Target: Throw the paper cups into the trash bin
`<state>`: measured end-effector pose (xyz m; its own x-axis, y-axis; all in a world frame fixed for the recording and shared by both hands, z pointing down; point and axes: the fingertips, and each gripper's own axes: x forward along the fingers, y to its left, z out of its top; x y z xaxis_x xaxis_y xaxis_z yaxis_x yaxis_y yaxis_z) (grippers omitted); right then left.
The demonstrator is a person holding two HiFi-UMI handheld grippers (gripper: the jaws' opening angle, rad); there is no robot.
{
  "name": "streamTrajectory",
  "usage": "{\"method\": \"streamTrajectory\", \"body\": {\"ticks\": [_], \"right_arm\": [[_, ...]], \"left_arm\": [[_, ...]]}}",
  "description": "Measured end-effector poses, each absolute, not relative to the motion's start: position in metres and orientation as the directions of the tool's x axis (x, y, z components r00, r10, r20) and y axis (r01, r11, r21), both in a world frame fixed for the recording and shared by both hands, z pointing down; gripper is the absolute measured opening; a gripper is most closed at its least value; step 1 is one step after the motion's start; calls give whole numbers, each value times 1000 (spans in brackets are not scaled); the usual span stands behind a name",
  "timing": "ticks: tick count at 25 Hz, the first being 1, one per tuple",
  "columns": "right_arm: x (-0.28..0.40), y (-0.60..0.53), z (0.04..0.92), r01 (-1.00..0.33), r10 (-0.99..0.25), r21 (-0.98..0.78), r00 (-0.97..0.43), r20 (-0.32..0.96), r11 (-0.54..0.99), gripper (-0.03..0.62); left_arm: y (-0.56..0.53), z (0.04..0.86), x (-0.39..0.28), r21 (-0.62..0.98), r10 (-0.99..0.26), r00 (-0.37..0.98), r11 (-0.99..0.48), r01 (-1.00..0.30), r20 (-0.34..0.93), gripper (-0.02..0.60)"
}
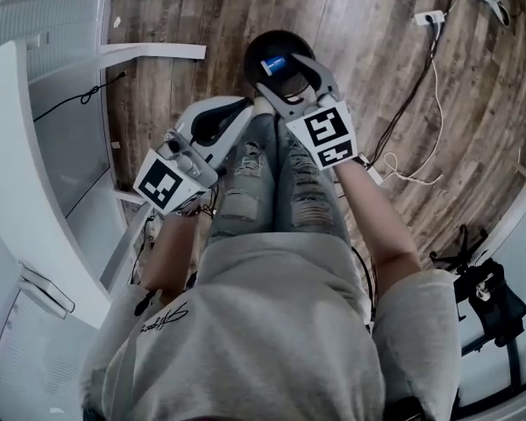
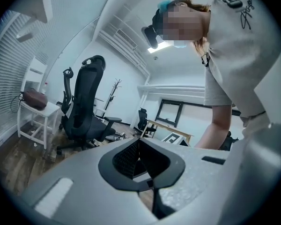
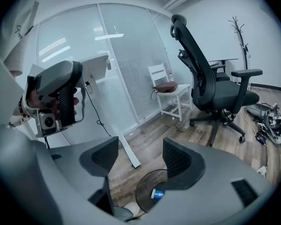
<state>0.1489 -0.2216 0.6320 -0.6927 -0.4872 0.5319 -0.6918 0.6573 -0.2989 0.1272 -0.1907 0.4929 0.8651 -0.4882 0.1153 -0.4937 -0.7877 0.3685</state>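
A round black trash bin (image 1: 261, 46) stands on the wooden floor just beyond the person's knees. A blue paper cup (image 1: 273, 64) lies inside it. My right gripper (image 1: 294, 77) hangs directly over the bin, open with nothing between its pads. The right gripper view looks down between the spread jaws of the right gripper (image 3: 141, 158) onto the trash bin (image 3: 147, 191) and the blue cup (image 3: 158, 193). My left gripper (image 1: 237, 112) is held beside the left knee, short of the bin. In its own view the left gripper (image 2: 139, 156) is shut and empty, pointing up into the room.
A white desk (image 1: 35, 191) and its leg (image 3: 126, 149) stand at the left. Cables and a power strip (image 1: 425, 17) lie on the floor at the right. A black office chair (image 3: 210, 78) and a small white table (image 3: 171, 92) stand farther off.
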Motion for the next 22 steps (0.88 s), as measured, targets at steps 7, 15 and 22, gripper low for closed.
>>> {"method": "streamTrajectory", "body": {"ticks": [7, 15, 22], "right_arm": [[153, -213, 596, -670, -493, -283, -714, 498, 686, 293], [161, -204, 556, -664, -504, -256, -718, 479, 703, 293], [157, -206, 518, -655, -525, -233, -731, 437, 718, 293]], "left_arm": [[-180, 477, 134, 359, -472, 872, -797, -485, 132, 6], [-167, 454, 136, 357, -456, 880, -806, -472, 135, 5], [-167, 431, 130, 312, -452, 885, -830, -462, 107, 6]]}}
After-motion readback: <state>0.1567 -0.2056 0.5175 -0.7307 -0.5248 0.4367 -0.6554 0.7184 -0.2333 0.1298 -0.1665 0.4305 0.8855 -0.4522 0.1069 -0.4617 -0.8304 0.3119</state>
